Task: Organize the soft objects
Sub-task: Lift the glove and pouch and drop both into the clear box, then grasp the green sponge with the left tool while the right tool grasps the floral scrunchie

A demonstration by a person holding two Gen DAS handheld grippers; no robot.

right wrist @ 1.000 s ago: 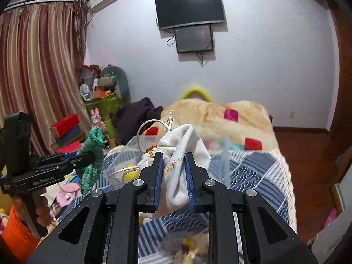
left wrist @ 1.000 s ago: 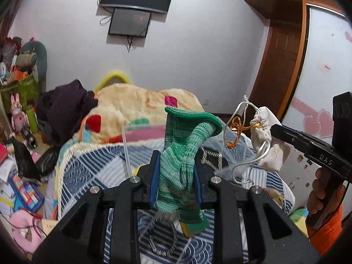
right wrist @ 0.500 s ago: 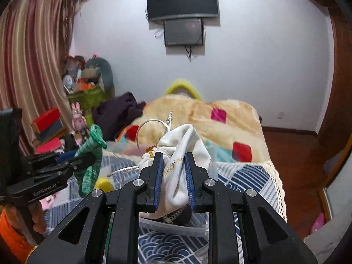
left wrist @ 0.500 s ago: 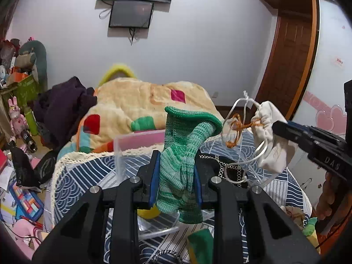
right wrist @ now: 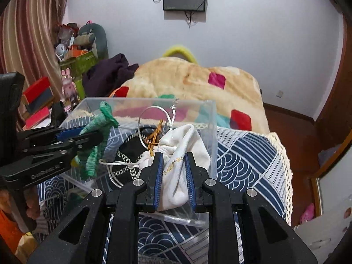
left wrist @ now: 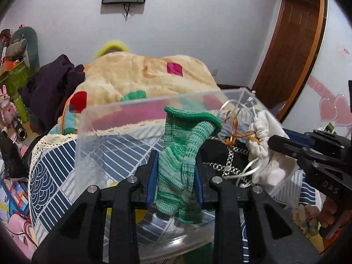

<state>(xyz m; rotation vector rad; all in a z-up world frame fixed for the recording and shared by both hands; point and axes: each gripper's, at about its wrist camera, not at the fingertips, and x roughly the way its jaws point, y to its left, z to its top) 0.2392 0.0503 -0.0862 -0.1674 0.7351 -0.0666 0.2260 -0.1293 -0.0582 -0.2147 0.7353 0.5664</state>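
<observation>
My left gripper (left wrist: 175, 165) is shut on a green knitted glove (left wrist: 182, 154), held over the clear plastic bin (left wrist: 123, 114); gripper (right wrist: 92, 138) and glove (right wrist: 99, 136) show in the right wrist view. My right gripper (right wrist: 173, 162) is shut on a white drawstring pouch (right wrist: 182, 154) with white and orange cords, at the bin's (right wrist: 209, 132) right side; the pouch also shows in the left wrist view (left wrist: 268, 154), as does the right gripper (left wrist: 277, 142). A black item with a checkered cord (right wrist: 129, 151) lies inside the bin.
The bin rests on a blue-and-white patterned bedspread (right wrist: 246, 154). A beige blanket with coloured squares (left wrist: 136, 74) lies behind it, with a dark garment (left wrist: 50, 90) to the left. Toys and boxes (right wrist: 74, 50) crowd the far left. A wooden door (left wrist: 292, 50) stands right.
Both grippers have moved forward and down, from above the bed to inside the clear bin, still holding the glove and the pouch.
</observation>
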